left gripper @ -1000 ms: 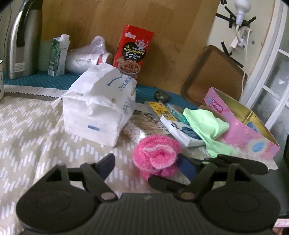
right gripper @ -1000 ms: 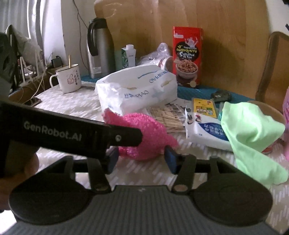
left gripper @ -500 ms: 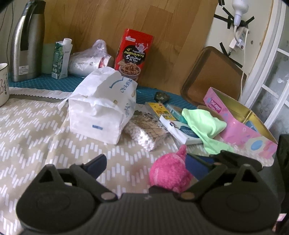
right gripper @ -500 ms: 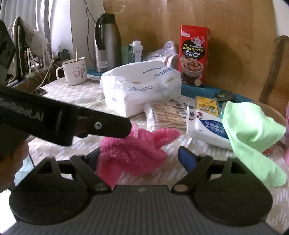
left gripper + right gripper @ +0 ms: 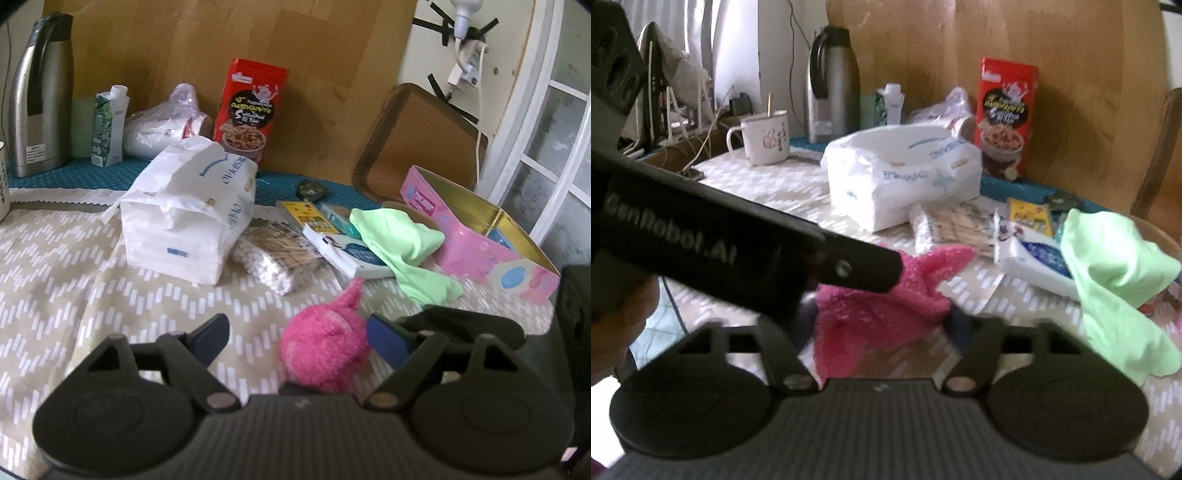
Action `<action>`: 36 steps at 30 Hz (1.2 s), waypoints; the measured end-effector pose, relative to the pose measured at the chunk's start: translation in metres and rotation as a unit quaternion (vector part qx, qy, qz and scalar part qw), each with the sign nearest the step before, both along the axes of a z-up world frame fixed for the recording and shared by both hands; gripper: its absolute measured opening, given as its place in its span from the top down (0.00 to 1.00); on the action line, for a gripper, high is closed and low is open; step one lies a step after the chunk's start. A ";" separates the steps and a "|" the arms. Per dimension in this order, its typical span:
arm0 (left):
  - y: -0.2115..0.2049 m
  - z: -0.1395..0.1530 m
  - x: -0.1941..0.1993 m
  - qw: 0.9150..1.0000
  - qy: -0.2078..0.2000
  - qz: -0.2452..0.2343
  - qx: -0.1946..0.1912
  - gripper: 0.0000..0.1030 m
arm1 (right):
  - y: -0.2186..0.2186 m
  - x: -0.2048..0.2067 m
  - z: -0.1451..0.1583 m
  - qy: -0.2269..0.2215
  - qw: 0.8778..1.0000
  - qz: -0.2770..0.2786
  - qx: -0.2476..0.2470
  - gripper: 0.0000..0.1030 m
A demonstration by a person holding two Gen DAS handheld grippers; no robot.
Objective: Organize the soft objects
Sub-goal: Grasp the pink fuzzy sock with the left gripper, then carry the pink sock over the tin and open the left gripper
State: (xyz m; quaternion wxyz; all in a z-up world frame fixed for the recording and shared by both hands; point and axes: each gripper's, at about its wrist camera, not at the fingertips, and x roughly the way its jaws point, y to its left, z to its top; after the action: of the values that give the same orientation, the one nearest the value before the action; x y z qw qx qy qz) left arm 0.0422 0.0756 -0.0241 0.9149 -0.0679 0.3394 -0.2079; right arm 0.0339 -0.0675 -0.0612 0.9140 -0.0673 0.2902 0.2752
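Clearly the pink fluffy cloth (image 5: 325,350) is a light, limp, fuzzy thing that is going to sag and bunch wherever it is gripped; it looks neither fragile nor slippery, since the pile should give the pads plenty to bite on. A pinch on the thick gathered body is likely to hold better than one on the loose pointed corner sticking up. It is sitting near the front edge of the counter (image 5: 74,258), on the patterned tablecloth, in front of the white tissue pack (image 5: 188,206) and the bag of cotton swabs (image 5: 273,254), with the green cloth (image 5: 402,243) lying farther right against the pink tin box (image 5: 480,236).

The left tool (image 5: 299,334) is standing spread wide: its right finger is just beside or touching the pink cloth's right side, while its left finger is well apart from it, so it is gripping nothing. In the right wrist view the right tool (image 5: 882,325) is bracketing the pink cloth (image 5: 882,299) with its jaws drawn in to the fabric on both sides; it appears to be pinching the bunched body, though blur is softening the contact. The dark arm of the left tool is crossing above the cloth in that view.
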 end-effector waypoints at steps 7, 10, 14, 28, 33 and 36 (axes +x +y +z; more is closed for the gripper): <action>0.009 -0.016 0.009 0.999 0.034 0.016 -0.013 0.38 | 0.027 0.003 -0.003 -0.023 0.999 0.037 -0.011 0.38; 0.017 -0.018 0.009 0.999 0.035 0.026 -0.017 0.44 | 0.031 0.007 -0.003 -0.022 0.999 0.046 -0.009 0.38; 0.015 -0.019 0.004 0.999 0.027 0.029 -0.014 0.46 | 0.031 0.005 -0.003 -0.021 0.999 0.041 -0.010 0.38; -0.065 -0.015 -0.031 0.997 0.029 -0.071 0.010 0.46 | -0.030 -0.061 -0.005 -0.063 0.996 -0.037 -0.051 0.39; -0.121 -0.016 -0.031 0.991 0.028 -0.124 0.030 0.46 | -0.076 -0.073 -0.008 -0.062 0.993 -0.099 -0.029 0.39; -0.163 -0.016 -0.031 0.986 0.024 -0.159 0.050 0.45 | -0.104 -0.080 -0.010 -0.062 0.988 -0.139 -0.013 0.38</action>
State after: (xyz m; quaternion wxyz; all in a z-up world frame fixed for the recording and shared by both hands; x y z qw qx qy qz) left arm 0.0114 -0.0871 -0.0403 0.8637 0.0279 0.3781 -0.3320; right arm -0.0458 -0.1715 -0.0708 0.9587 -0.0547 0.2432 0.1369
